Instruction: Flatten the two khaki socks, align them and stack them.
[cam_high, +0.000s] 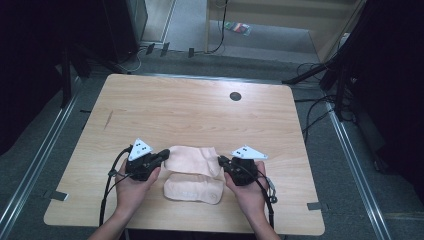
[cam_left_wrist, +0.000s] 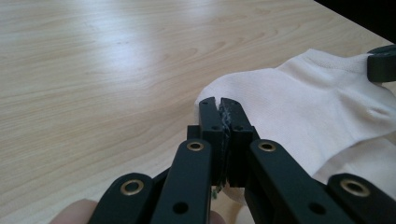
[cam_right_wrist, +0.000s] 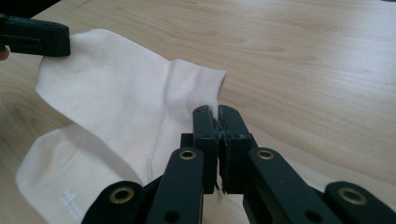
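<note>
A: What is held by the left gripper (cam_high: 162, 156)?

B: The left end of a pale cream fabric sock (cam_high: 192, 160) is pinched there; in the left gripper view the black jaws are pressed together on a fold of the cloth (cam_left_wrist: 299, 102).

A: And the right gripper (cam_high: 222, 161)?

B: The ribbed cuff edge of the same sock (cam_right_wrist: 140, 102) is clamped in it, jaws closed tight on the fabric.

A: Where is the sock placed?

B: It is stretched between the two grippers at the near middle of the light wooden table (cam_high: 190, 107), just beyond a second cream sock (cam_high: 194, 189) that lies flat on the near side, the two overlapping slightly.

A: Is anything else seen on the table?

B: A small dark round hole (cam_high: 235, 96) is seen near the far edge, well apart from the socks
</note>
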